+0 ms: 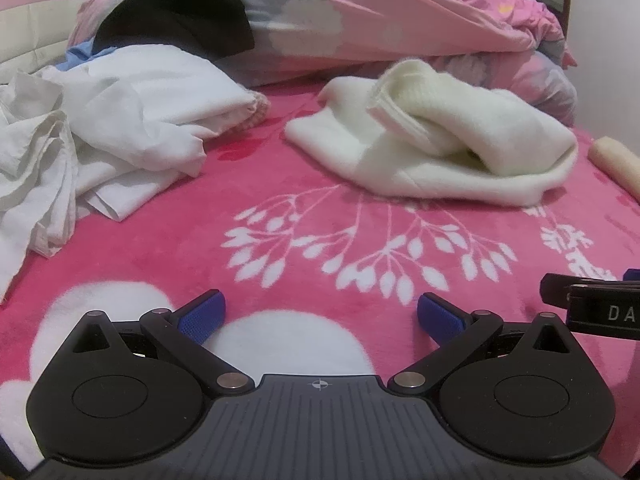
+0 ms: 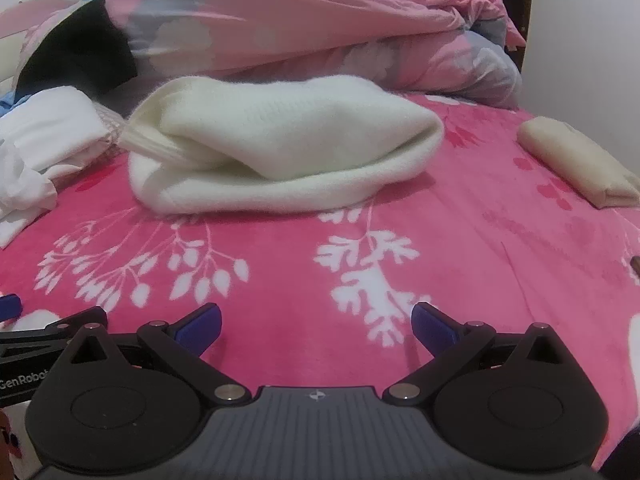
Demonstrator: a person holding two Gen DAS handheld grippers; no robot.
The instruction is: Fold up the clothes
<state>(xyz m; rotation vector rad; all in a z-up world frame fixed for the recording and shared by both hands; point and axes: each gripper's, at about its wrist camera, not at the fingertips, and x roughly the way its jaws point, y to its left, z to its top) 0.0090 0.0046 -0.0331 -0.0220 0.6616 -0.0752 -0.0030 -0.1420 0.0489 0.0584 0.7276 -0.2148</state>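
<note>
- Left gripper [image 1: 321, 316] nearest in the left wrist view: blue pads spread wide, nothing between them, low over the pink blanket [image 1: 320, 240] with white leaf print.
- Right gripper [image 2: 316, 326] likewise released, blue pads apart, empty, over the same blanket.
- Grippers side by side: part of the right one's body at right edge of the left view, lettering "DA" readable, rest cut off.
- Left one's body at left edge of the right view, marked "GenRobot", end of the word cropped.
- Cream sweater [image 2: 280, 148] folded loosely, lying on blanket ahead of both grippers, well apart from the pads.
- Rumpled white clothes [image 1: 120, 128] piled left of the sweater, not touching it.
- Folded beige item [image 2: 576, 160] on blanket at right, near the edge.
- Pink floral duvet [image 2: 320, 24] bunched behind; black garment [image 1: 180, 16] on its left end.
</note>
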